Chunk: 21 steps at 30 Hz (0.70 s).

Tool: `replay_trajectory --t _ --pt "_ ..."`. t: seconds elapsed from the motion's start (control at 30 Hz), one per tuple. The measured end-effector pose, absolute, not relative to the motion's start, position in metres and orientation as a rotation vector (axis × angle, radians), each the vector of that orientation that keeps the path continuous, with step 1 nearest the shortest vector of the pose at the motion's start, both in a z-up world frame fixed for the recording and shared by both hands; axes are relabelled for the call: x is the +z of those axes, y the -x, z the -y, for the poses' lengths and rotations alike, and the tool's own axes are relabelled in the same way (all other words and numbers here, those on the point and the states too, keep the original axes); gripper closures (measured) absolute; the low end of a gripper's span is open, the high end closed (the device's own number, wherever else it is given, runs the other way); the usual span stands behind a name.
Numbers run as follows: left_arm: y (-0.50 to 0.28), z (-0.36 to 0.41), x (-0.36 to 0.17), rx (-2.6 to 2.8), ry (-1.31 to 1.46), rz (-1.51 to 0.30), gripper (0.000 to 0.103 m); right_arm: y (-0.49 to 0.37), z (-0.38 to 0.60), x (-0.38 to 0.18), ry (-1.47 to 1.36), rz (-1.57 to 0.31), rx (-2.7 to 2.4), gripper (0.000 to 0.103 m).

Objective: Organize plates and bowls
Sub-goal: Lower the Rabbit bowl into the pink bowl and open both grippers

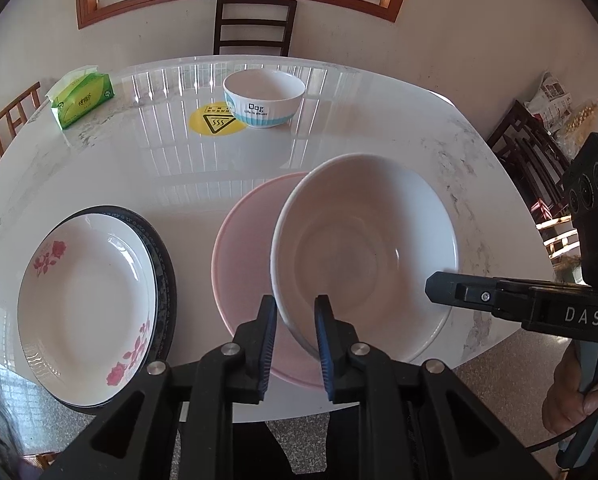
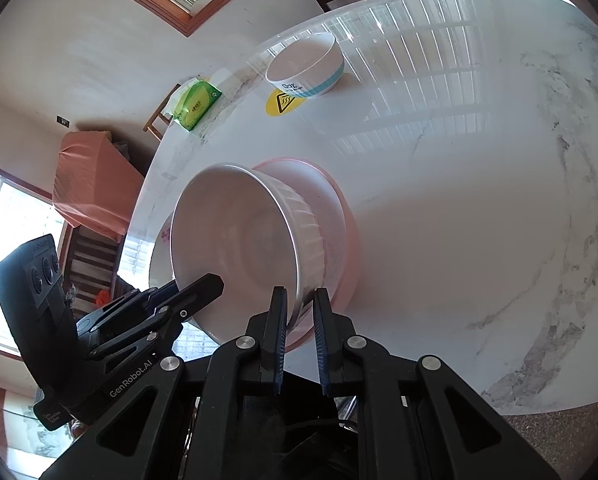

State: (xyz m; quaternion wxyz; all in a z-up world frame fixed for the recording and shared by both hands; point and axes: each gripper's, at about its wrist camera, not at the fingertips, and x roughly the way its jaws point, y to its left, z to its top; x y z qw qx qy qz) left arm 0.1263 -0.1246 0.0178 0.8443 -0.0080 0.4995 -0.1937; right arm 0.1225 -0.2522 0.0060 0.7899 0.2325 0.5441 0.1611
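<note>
A: Desk (image 1: 147,152), marble top. Nearest us, the pink plate (image 1: 243,240) lies flat near the front edge. The white bowl (image 1: 359,240) sits over it, tilted, rim raised.

B: Who holds the bowl?

A: Both. Left tongs (image 1: 295,312) are clamped across the bowl's near rim, one finger inside, one outside. Right tongs (image 2: 301,304) pinch the rim at another spot, closed on the wall.

B: Seated in the plate or lifted?

A: Foot is hidden; probably part-lifted, cannot confirm.

B: Advice for this step?

A: Level the rim before lowering; keep both pinches equal so glazed ceramic does not slip. Centre it over the pink plate, set down gently, release one side at a time.

B: Remaining items?

A: Flowered plate (image 1: 87,304), stacked on a dark-rimmed plate (image 1: 167,276), left; striped bowl (image 1: 263,98) well apart at the far side.
</note>
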Motion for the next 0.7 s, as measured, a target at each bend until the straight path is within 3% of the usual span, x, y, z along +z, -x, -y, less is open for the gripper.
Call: replay_trajectory --t 0.7 --pt "-0.1331 0.1256 0.0108 -0.402 0.024 -1.089 0.079 -0.1256 0.2499 0.0033 -0.501 -1.189 0.333 0.090"
